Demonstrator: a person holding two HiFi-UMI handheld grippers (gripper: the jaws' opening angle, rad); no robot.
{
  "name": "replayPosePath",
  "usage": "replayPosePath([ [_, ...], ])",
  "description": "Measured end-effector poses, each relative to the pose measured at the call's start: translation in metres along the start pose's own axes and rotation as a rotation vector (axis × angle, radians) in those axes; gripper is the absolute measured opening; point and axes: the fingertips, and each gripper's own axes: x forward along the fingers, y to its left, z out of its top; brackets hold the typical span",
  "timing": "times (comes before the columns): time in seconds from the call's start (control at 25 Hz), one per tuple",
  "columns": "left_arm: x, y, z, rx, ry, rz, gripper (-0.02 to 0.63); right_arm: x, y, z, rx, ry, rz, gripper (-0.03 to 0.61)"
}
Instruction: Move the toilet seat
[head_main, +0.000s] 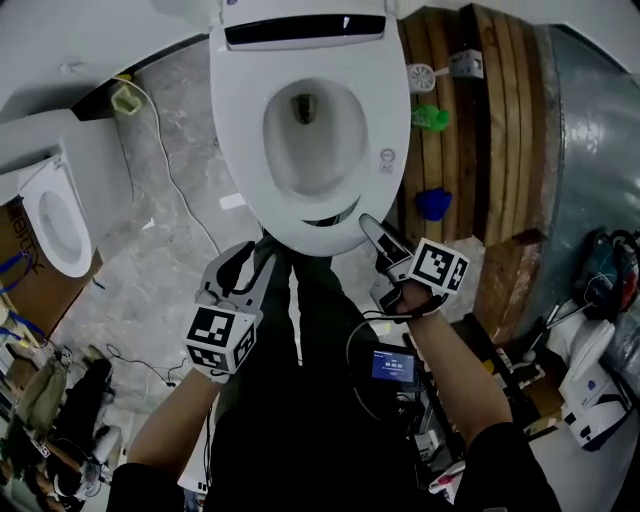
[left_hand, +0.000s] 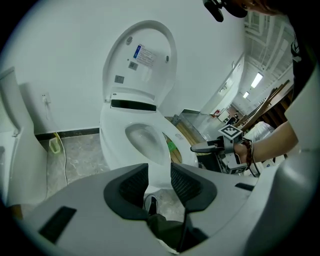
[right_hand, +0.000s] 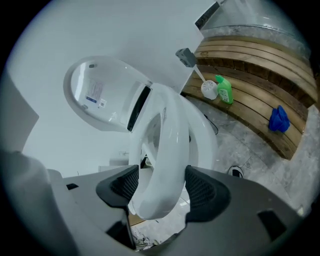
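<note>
Not much room round this one. The white ceramic toilet bowl (head_main: 240, 150) has bare grey marble floor (head_main: 170, 220) on its left with a thin cable (head_main: 165, 165) trailing across it. A second white toilet (head_main: 55, 215) sits further left, well apart. On the right, a brown slatted wooden platform (head_main: 490, 130) comes up close beside the bowl, with a green plastic bottle (head_main: 432, 118), a white brush (head_main: 423, 75) and a crumpled blue thing (head_main: 433, 203) on it. The white rounded lid (left_hand: 142, 55) stands upright at the wall.

The white oval toilet seat (head_main: 375, 120) is on the bowl, hinged at the back, and its front edge is raised a bit off the rim, with a dark gap under it. The right hand-held gripper (head_main: 370, 228) is clamped on that front edge. In the right gripper view the seat ring (right_hand: 167, 150) fills the space between both black pads (right_hand: 200, 187).

The left hand-held gripper (head_main: 245, 265) hangs just in front of the bowl, to its left and clear of it, with its jaws apart and nothing gripped.
</note>
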Motion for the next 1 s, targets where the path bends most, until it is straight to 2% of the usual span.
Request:
replayPosePath([
  [0.12, -0.013, -0.004, 0.000, 0.013, -0.004, 0.016, 0.147, -0.017, 0.021, 0.003, 0.016, -0.011, 0.036, 0.316],
  [0.32, -0.024, -0.019, 0.015, 0.120, -0.025, 0.028, 0.149, -0.042, 0.055, 0.011, 0.004, -0.033, 0.081, 0.314],
  [0.44, -0.028, -0.026, 0.029, 0.110, -0.055, 0.034, 0.149, -0.053, 0.076, 0.017, 0.012, -0.047, 0.113, 0.314],
  [0.6, -0.034, -0.035, 0.046, 0.124, -0.087, 0.046, 0.149, -0.067, 0.106, 0.028, 0.065, -0.084, 0.199, 0.314],
  [0.8, -0.040, -0.048, 0.058, 0.222, -0.081, 0.050, 0.149, -0.080, 0.127, 0.041, 0.084, -0.109, 0.234, 0.314],
  [1.0, -0.036, -0.056, 0.061, 0.346, -0.075, 0.076, 0.150, -0.083, 0.127, 0.043, 0.115, -0.116, 0.217, 0.314],
])
